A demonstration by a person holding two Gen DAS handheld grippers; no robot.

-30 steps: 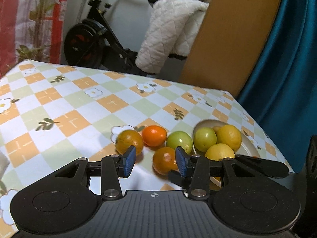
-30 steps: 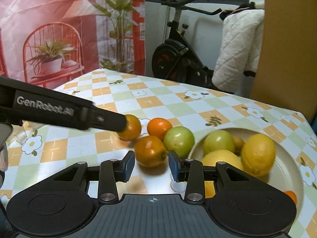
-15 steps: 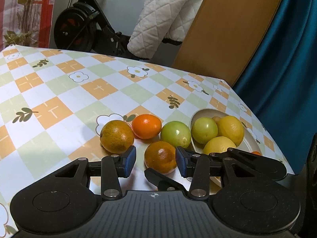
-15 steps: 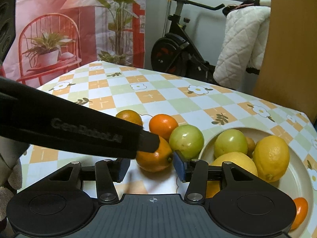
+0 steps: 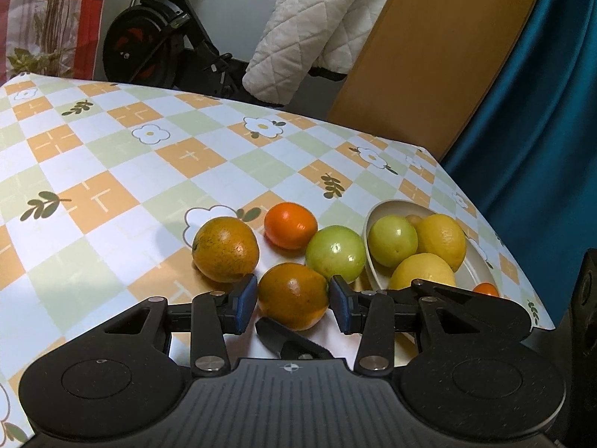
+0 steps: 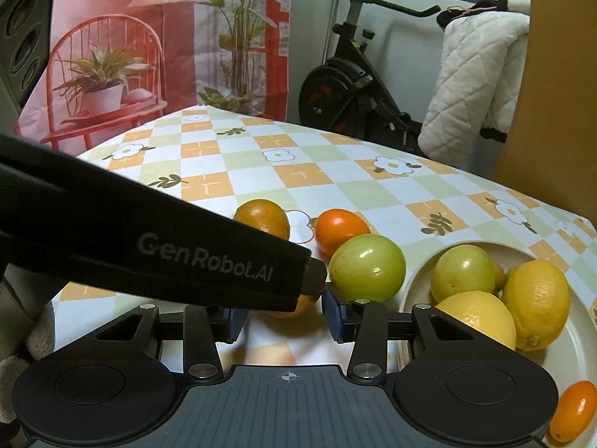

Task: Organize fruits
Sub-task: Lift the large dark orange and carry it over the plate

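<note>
Right now the near orange [image 5: 293,296] sits on the tablecloth [image 5: 112,171] squarely between the spread fingers of the left gripper [image 5: 294,304]; the right gripper [image 6: 285,315], also spread, crowds it, bowl [image 5: 373,224] lying rightward.

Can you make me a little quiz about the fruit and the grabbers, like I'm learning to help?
1. True or false: the bowl holds two lemons.
2. How many fruits lie on the tablecloth, outside the bowl? A) two B) four C) seven
3. Fill in: the open left gripper has a dark ____ between its fingers.
Key: 1 true; 2 B; 3 orange.
</note>
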